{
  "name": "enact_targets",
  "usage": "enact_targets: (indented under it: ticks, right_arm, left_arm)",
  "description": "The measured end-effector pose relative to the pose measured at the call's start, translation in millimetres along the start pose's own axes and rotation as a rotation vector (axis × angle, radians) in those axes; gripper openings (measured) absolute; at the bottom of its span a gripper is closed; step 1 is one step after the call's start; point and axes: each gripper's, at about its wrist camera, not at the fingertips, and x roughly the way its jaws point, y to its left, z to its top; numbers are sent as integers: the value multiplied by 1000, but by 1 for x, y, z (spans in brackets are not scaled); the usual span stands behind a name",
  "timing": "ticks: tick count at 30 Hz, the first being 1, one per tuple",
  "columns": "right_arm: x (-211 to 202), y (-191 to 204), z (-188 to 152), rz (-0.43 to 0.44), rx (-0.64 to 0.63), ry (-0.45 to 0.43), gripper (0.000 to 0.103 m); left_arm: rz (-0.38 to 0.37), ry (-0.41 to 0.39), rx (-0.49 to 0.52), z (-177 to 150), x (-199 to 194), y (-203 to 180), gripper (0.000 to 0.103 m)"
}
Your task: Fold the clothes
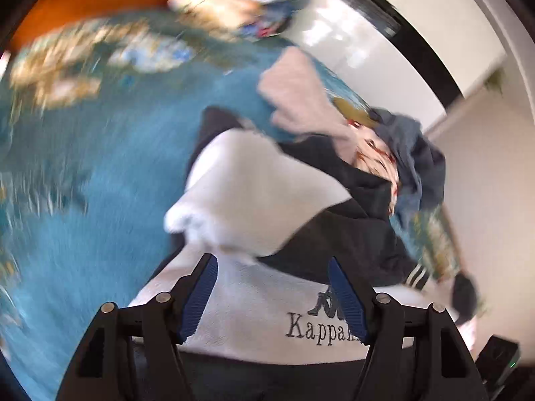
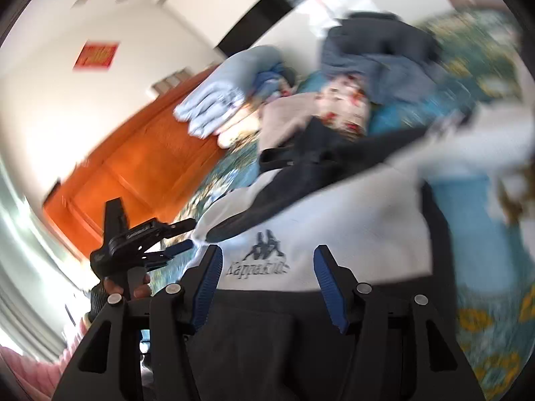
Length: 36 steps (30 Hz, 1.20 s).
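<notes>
Your left gripper (image 1: 272, 267): jaws wide apart, gripping nothing, over white-and-black sweatshirt (image 1: 254, 197). Your right gripper (image 2: 267, 260): jaws likewise spread and empty, logo panel (image 2: 257, 260) between them. Sweatshirt lies crumpled on blue bedspread (image 1: 110, 173), heap of other clothes (image 1: 411, 153) just beyond. Both views motion-blurred. Orange door (image 2: 133, 167) behind.

Bright daylight, heavy motion blur, fisheye bending, dark vignetted corners.

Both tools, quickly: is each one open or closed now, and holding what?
Left tool: open, holding nothing, above the white Kappa garment.
Right tool: open, holding nothing.
</notes>
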Motion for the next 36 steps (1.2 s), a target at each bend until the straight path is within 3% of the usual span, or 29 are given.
enact_targets:
  ticks: [3,8,12,13,15,16,18,24,27,31,36]
  right_arm:
    - [30,10,35,-84,-59,22,58]
    - [92,-52,66,-224,270,167,58]
    - [121,-65,73,-226,333,183,58]
    - [126,-65,74,-224,346,188,56]
    - [132,-63,75,-222,360,199,26]
    - [130,-60,76,-231,345,200,18]
    - [120,-48,80,-237,286,172,18]
    - [93,-37,70,-281,132,66,18]
    - [111,-64,48,-344,210,166,18]
    - [97,-63,50,-296,233,147,23]
    - [5,-70,62,-390,222,10,29]
  left_arm:
    - [-83,-12,-128,0,2,21,73]
    - [-165,-73,-358,10,10,44,73]
    - [-172,-150,-530,14,20,59,73]
    - [-179,-176,-541,13,19,59,73]
    - [-193,-227,-562,11,18,60,73]
    - [-194,-242,-541,10,19,59,73]
    - [-197,-251,-483,9,22,57,73]
    - [-204,-234,-434,11,20,58,73]
    - [-206,-227,-394,11,16,57,73]
    - [-168,-223,-329,11,14,52,75]
    - [-50,-220,-205,6,16,36,75]
